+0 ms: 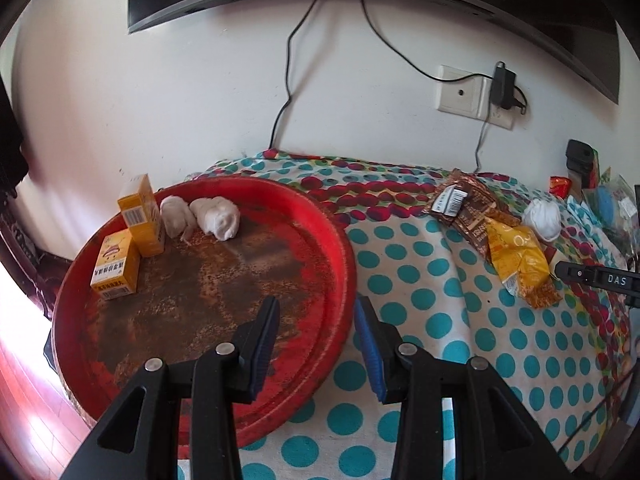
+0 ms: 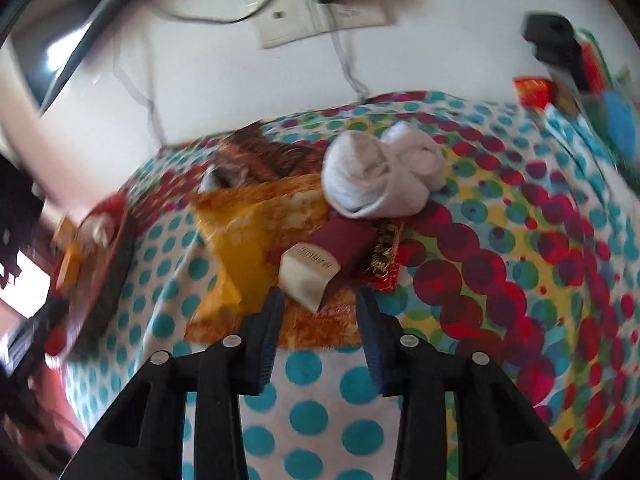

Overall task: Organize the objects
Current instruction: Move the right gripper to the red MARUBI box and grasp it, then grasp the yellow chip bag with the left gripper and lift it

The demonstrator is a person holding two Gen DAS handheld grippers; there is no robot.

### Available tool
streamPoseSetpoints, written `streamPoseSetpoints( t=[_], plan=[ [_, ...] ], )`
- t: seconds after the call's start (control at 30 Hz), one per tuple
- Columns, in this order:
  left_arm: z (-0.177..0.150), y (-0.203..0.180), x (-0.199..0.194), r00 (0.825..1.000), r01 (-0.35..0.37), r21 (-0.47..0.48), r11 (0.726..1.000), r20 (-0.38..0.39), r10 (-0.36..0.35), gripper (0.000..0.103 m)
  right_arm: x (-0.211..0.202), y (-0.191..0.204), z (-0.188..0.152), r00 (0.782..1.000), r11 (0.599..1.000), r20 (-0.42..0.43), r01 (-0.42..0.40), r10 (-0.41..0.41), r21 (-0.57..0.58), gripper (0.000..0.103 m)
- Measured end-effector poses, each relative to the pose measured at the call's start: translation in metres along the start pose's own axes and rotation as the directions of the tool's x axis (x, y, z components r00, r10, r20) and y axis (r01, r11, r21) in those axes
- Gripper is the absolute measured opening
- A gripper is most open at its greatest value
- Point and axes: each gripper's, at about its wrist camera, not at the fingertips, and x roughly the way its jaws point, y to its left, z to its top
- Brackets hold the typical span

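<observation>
"DAS" in white on the black gripper part (image 1: 600,280) at right edge

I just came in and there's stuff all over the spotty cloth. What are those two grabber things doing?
A person is tidying with a grabber in each hand. The red tray already holds two yellow boxes and two white rolled socks. The left gripper hangs empty above the tray's edge. The right gripper, also holding nothing, points at a dark red box with a cream end lying among snack packets, with another rolled sock just behind it. Those still wait on the cloth.
</observation>
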Motion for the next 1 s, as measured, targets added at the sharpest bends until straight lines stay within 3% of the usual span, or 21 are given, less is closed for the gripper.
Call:
streamPoseSetpoints(
  t=[0.1, 0.27, 0.4, 0.53, 0.63, 0.7, 0.8, 0.87, 1.0],
  plan=[
    [-0.002, 0.005, 0.005, 1.000, -0.007, -0.015, 1.000, -0.021, 0.006, 0.040, 0.001, 0.005, 0.001, 1.000, 1.000, 0.024, -0.013, 0.013, 0.005, 0.037],
    [-0.005, 0.003, 0.010, 0.999, -0.015, 0.000, 1.000, -0.035, 0.015, 0.040, 0.010, 0.014, 0.014, 0.996, 0.997, 0.041, 0.081, -0.081, 0.016, 0.038],
    [-0.006, 0.000, 0.011, 0.999, -0.013, 0.011, 1.000, -0.041, 0.013, 0.040, 0.017, 0.005, 0.015, 0.995, 0.994, 0.031, 0.088, -0.090, 0.064, 0.039],
    [-0.007, 0.000, 0.015, 0.999, -0.019, 0.014, 1.000, -0.050, 0.020, 0.040, 0.011, -0.005, 0.008, 0.997, 0.997, 0.028, 0.074, -0.075, 0.016, 0.029],
    [-0.010, -0.003, 0.018, 0.998, -0.012, 0.019, 1.000, -0.067, 0.014, 0.040, -0.002, -0.017, 0.000, 0.998, 0.998, 0.035, 0.053, -0.052, -0.034, 0.028],
    [-0.010, -0.010, 0.017, 0.998, -0.003, 0.033, 0.999, -0.068, 0.005, 0.040, -0.009, -0.020, -0.005, 0.996, 0.992, 0.046, 0.086, -0.082, -0.093, 0.028],
    [-0.009, -0.025, 0.012, 0.997, 0.052, 0.056, 0.997, -0.066, -0.048, 0.043, -0.017, -0.029, -0.015, 0.990, 0.974, 0.062, 0.135, -0.126, -0.182, 0.028],
    [-0.006, -0.040, 0.009, 0.995, 0.082, 0.077, 0.994, -0.069, -0.077, 0.057, -0.018, -0.036, -0.021, 0.989, 0.966, 0.055, 0.145, -0.136, -0.214, 0.028],
    [0.007, -0.076, 0.012, 0.976, 0.201, 0.098, 0.975, -0.101, -0.191, 0.061, -0.018, -0.050, -0.030, 0.991, 0.964, 0.045, 0.130, -0.122, -0.231, 0.028]
  ],
)
